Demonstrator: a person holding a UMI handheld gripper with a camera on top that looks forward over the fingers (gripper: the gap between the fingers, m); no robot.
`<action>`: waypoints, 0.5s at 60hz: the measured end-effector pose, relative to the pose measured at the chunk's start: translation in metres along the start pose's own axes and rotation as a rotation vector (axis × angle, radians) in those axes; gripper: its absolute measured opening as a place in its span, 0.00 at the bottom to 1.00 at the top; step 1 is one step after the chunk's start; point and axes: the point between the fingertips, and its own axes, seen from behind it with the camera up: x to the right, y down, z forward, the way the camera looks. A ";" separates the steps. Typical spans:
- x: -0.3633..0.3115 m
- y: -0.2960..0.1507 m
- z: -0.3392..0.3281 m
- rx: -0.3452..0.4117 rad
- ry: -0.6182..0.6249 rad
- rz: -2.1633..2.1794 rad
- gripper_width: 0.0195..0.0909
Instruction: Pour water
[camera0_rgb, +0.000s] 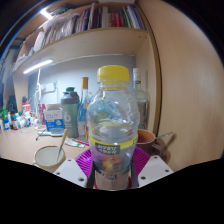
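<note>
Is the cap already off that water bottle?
No, the yellow cap sits on top of the clear bottle, which is held upright between the gripper fingers.

Gripper-mounted view, close behind bottle (112, 125)

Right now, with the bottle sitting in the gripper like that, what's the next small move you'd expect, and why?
Probably carry the bottle toward the cup just beside it. The gripper looks shut on the bottle, its pads pressed at both sides, and the bottle stands upright, so no pouring has started. The yellow cap looks on, which may need dealing with first.
</note>
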 end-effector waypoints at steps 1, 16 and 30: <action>0.000 0.000 0.001 -0.004 -0.004 0.006 0.45; 0.002 0.014 0.001 -0.121 0.001 -0.035 0.60; 0.004 0.040 -0.065 -0.302 0.029 -0.003 0.90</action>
